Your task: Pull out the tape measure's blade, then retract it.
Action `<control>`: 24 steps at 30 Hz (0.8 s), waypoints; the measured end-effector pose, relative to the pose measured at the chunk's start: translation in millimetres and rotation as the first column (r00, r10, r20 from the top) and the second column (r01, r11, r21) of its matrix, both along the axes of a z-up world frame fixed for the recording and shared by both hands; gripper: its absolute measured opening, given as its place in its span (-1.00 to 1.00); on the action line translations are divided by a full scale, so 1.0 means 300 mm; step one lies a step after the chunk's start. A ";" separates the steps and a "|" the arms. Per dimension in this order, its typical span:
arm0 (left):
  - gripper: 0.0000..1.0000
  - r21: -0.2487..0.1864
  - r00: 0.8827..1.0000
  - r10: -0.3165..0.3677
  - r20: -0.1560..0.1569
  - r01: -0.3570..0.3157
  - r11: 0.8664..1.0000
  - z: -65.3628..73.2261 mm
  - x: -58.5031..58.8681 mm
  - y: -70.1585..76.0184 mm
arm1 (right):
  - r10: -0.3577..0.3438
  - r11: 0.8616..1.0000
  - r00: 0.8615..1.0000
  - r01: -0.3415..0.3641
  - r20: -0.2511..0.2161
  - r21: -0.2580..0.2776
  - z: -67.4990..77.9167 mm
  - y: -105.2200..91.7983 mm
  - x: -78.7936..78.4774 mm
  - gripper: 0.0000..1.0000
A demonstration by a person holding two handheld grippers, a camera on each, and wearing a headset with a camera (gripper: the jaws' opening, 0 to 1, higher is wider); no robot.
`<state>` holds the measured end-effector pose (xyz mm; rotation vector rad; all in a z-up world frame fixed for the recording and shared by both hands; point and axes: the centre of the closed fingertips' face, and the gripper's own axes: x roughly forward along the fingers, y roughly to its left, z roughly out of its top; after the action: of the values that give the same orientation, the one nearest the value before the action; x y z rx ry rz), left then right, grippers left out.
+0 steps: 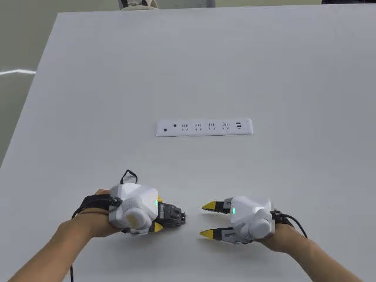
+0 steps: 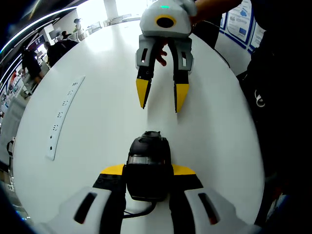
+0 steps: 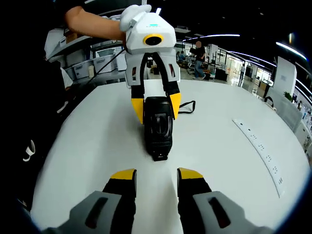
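Left tool clamps the seemingly rigid tape measure; right tool, jaws apart, should pinch the thin blade tip.

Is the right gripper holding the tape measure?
No, the right gripper is open and apart from the tape measure, which the left gripper holds.

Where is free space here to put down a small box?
Bare table beyond the power strip, and between it and the grippers. Crowded at the near edge: the left gripper holds the tape measure, facing the open right gripper.
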<state>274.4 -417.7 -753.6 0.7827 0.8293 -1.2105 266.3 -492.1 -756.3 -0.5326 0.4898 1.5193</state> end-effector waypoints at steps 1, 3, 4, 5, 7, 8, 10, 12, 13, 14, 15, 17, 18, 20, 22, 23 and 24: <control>-0.41 0.003 1.000 0.000 0.000 0.000 1.000 0.000 0.000 0.000 | 0.009 1.000 1.000 -0.009 -0.001 -0.004 -0.003 0.010 -0.001 -0.35; -0.41 0.005 1.000 0.000 0.000 0.000 1.000 -0.001 0.001 0.001 | 0.025 1.000 1.000 -0.025 0.000 -0.014 -0.016 0.022 0.001 -0.37; -0.41 0.006 1.000 0.000 -0.001 0.000 1.000 -0.002 0.001 0.001 | 0.030 0.999 1.000 -0.030 0.001 -0.018 -0.019 0.027 0.002 -0.38; -0.41 0.007 1.000 0.000 -0.001 0.000 1.000 -0.003 0.002 0.002 | 0.037 0.999 0.999 -0.037 0.003 -0.022 -0.024 0.033 0.004 -0.39; -0.41 0.008 1.000 0.000 -0.002 0.000 1.000 -0.004 0.003 0.003 | 0.042 0.999 0.999 -0.042 0.000 -0.028 -0.036 0.045 0.009 -0.41; -0.41 0.009 1.000 0.000 -0.002 0.000 1.000 -0.004 0.003 0.003 | 0.047 0.998 0.999 -0.047 -0.005 -0.030 -0.041 0.054 0.010 -0.42; -0.41 0.009 1.000 -0.002 -0.001 0.002 1.000 -0.004 0.003 0.003 | 0.057 0.998 0.998 -0.057 -0.006 -0.035 -0.051 0.069 0.011 -0.43; -0.41 0.008 1.000 -0.002 -0.002 0.002 1.000 -0.006 0.004 0.004 | 0.062 0.997 0.998 -0.062 -0.013 -0.038 -0.059 0.080 0.012 -0.44; -0.41 0.008 1.000 -0.002 -0.001 0.002 1.000 -0.005 0.004 0.003 | 0.064 0.997 0.998 -0.065 -0.018 -0.040 -0.066 0.087 0.012 -0.45; -0.41 0.007 1.000 -0.002 -0.002 0.002 1.000 -0.004 0.004 0.002 | 0.066 0.997 0.998 -0.067 -0.019 -0.043 -0.070 0.092 0.012 -0.46; -0.41 0.006 1.000 -0.001 -0.002 0.001 1.000 -0.003 0.004 0.002 | 0.069 0.997 0.997 -0.069 -0.019 -0.045 -0.072 0.097 0.012 -0.47; -0.41 0.004 1.000 0.001 0.000 -0.001 1.000 -0.003 0.004 0.002 | 0.073 0.996 0.997 -0.074 -0.019 -0.043 -0.073 0.109 0.014 -0.49; -0.41 0.002 1.000 0.001 0.001 -0.001 1.000 -0.002 0.003 0.001 | 0.073 0.996 0.997 -0.074 -0.023 -0.041 -0.073 0.118 0.015 -0.50; -0.41 -0.001 1.000 -0.001 0.004 0.001 1.000 -0.001 0.003 0.001 | 0.075 0.996 0.997 -0.076 -0.024 -0.043 -0.077 0.131 0.016 -0.53; -0.41 -0.005 1.000 -0.001 0.007 0.001 1.000 0.001 0.002 0.001 | 0.082 0.995 0.996 -0.083 -0.029 -0.052 -0.086 0.138 0.014 -0.56; -0.41 -0.008 1.000 -0.001 0.011 0.001 1.000 0.001 0.002 0.001 | 0.085 0.994 0.996 -0.087 -0.032 -0.062 -0.092 0.140 0.012 -0.58; -0.41 -0.011 1.000 -0.001 0.014 0.001 1.000 0.002 0.001 0.002 | 0.087 0.994 0.996 -0.090 -0.033 -0.070 -0.099 0.139 0.011 -0.60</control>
<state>274.7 -417.2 -753.1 0.7824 0.8101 -1.2085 269.5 -450.3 -786.0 -0.5947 0.5511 1.6007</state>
